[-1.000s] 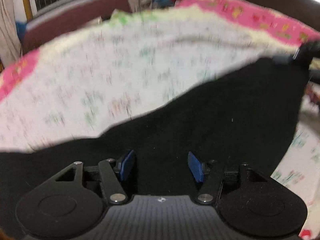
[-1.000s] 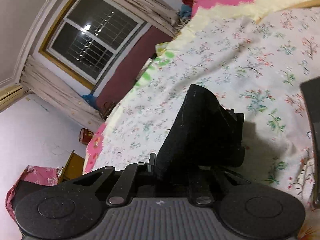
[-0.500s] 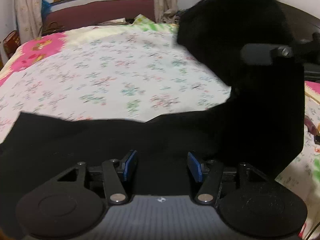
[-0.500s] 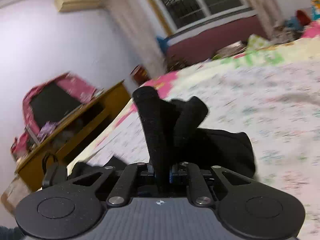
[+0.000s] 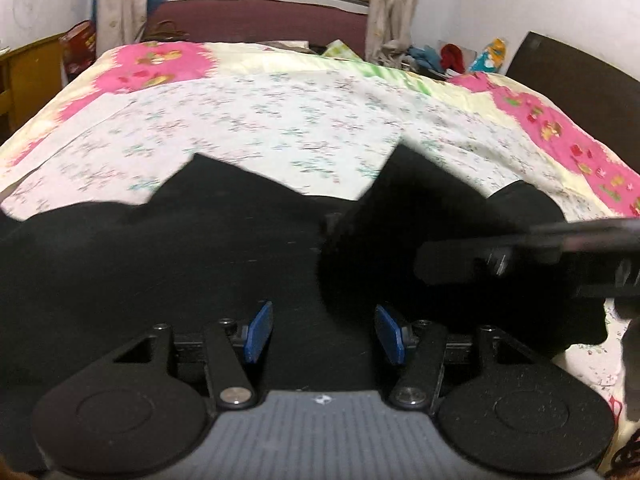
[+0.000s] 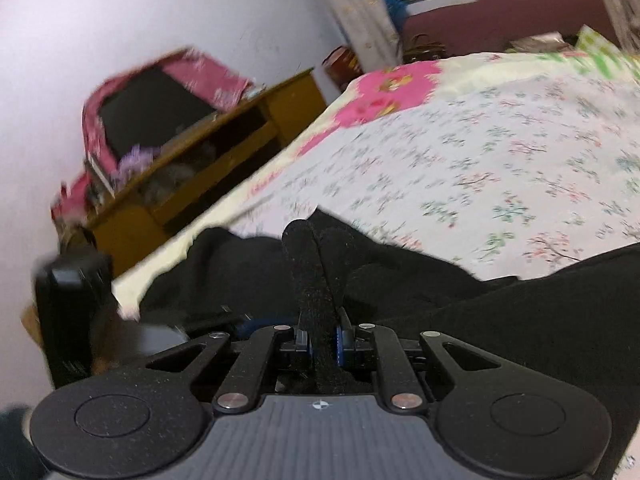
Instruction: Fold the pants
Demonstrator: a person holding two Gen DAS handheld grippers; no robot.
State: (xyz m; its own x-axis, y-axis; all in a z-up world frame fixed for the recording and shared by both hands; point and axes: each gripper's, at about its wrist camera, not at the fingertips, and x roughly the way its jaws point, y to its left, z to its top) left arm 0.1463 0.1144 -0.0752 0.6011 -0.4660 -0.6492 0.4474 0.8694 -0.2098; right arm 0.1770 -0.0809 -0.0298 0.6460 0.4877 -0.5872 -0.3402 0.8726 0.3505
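Black pants (image 5: 160, 264) lie spread across the near part of a floral bedspread (image 5: 280, 120). My left gripper (image 5: 324, 332) is open just above the black cloth, blue pads (image 5: 258, 330) apart, nothing between them. My right gripper (image 6: 322, 340) is shut on a fold of the pants (image 6: 308, 272), which stands up between its pads. The rest of the pants (image 6: 520, 320) lies below it. In the left wrist view the right gripper (image 5: 520, 256) comes in from the right, holding a raised flap of the pants (image 5: 420, 216).
A wooden desk (image 6: 208, 160) with a pink-covered screen (image 6: 152, 108) stands left of the bed. A dark headboard (image 5: 580, 80) is at the right. A window and curtains (image 5: 384, 4) are beyond the bed. Clutter (image 5: 452, 56) lies at the far right corner.
My right gripper has carried its fold of pants down and to the left, over the spread pants. The flap hangs lower now. My left gripper stays open above the cloth.
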